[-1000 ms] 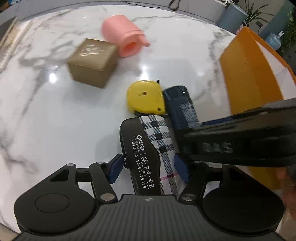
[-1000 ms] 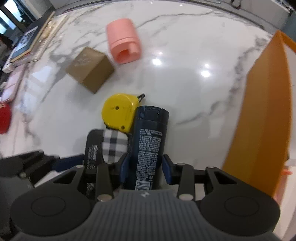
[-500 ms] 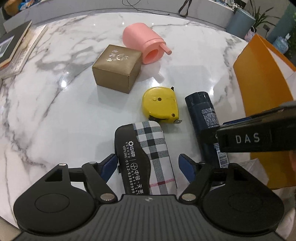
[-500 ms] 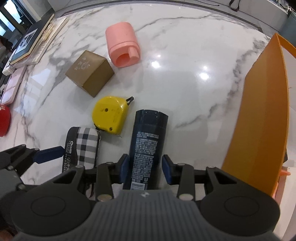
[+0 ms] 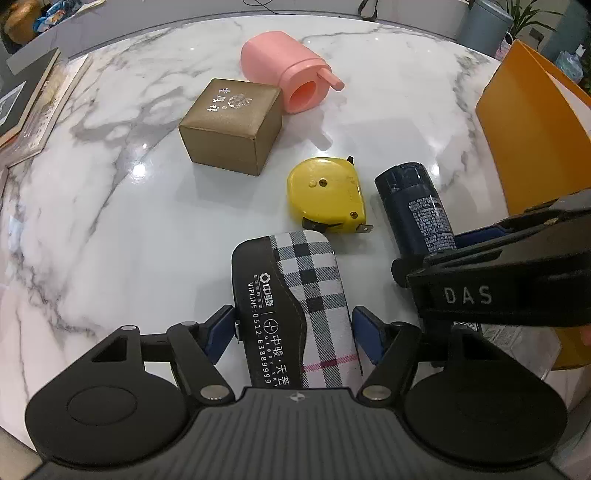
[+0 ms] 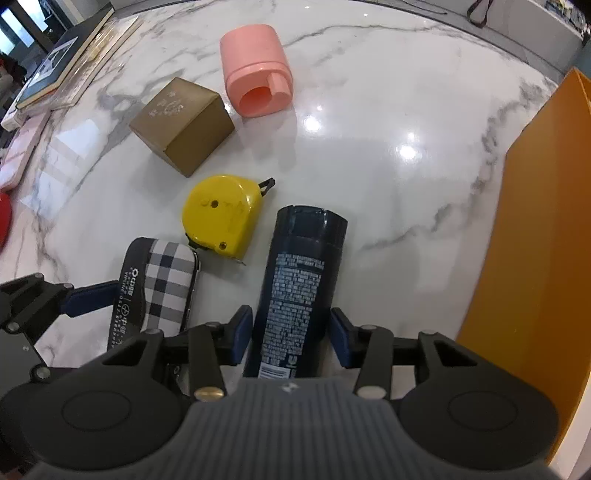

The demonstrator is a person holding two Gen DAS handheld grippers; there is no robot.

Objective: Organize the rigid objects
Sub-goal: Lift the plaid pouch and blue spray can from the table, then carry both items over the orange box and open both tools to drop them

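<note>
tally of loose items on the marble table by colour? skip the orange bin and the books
Pink: 1, pink plastic cylindrical holder
Brown: 1, brown cardboard cube box
Yellow: 1, yellow plastic tape measure
Dark blue: 1, dark blue cylindrical spray can
Black and plaid: 1, black and plaid fabric-covered case
Total: 5

White marble table [image 5: 110, 206] with grey veins, glossy, ceiling lights glaring off it. Books [image 6: 62, 62] stacked at its far left edge, a pink pad [image 6: 18, 155] and a red item [image 6: 3, 221] nearer along that edge. Grey bin [image 5: 484, 22] and potted plant [image 5: 532, 14] past the far right corner. Bright window [image 6: 18, 26] in the upper left of the right wrist view.
</note>
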